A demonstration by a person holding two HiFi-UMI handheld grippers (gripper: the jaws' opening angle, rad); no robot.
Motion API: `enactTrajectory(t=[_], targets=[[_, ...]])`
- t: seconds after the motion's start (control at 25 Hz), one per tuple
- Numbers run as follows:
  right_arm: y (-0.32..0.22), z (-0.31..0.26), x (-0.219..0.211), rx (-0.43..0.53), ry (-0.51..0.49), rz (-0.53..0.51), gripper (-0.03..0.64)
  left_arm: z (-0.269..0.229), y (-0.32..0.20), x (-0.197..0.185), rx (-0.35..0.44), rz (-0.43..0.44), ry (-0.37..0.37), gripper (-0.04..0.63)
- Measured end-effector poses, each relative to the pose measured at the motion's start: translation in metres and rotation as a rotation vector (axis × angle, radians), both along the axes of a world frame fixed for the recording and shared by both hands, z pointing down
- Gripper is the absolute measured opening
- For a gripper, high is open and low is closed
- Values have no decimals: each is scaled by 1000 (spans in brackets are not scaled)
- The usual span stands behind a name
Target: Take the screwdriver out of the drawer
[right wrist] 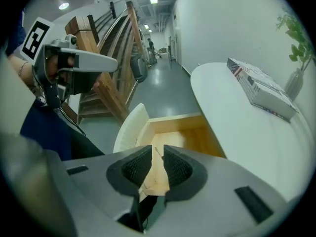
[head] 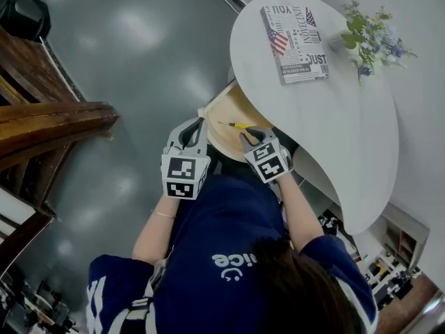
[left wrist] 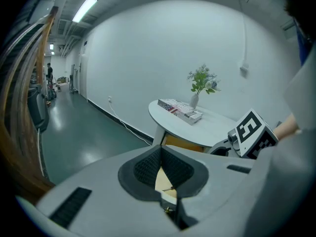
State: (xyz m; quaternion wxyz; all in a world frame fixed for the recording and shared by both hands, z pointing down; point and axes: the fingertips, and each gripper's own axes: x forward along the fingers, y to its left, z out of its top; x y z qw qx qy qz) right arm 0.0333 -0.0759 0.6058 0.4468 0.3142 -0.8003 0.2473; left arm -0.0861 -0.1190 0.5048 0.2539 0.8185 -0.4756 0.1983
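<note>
The screwdriver (head: 236, 125), with a yellow handle and a thin dark shaft, lies in the open wooden drawer (head: 224, 106) under the white table. My right gripper (head: 250, 136) hangs over the drawer, its tips just beside the handle end. In the right gripper view its jaws (right wrist: 157, 152) stand a little apart, and a thin length of the screwdriver (right wrist: 158, 155) shows in the gap below, untouched by the pads. My left gripper (head: 193, 125) is at the drawer's left front corner, its pads (left wrist: 148, 167) meeting at the tips with nothing between them.
The oval white table (head: 334, 117) overhangs the drawer and carries a book (head: 295, 35) and a small vase of flowers (head: 368, 37). The drawer's curved white front (right wrist: 129, 130) faces me. A wooden staircase (head: 49, 124) stands on the grey floor at the left.
</note>
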Motion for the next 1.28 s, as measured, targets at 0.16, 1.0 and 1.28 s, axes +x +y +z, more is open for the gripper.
enactTrajectory(t=[0.16,1.0,1.28], targets=[[1,9,0,-27,19,-72,98,0,3,-7,-17,-56,-5,5],[5,96,-8,-155,188,-409,141,14,54,-59,-128,-339,-134,5],[4,124,-8,-168,253,-530,146,21,79,-72,-170,-441,-160,5]])
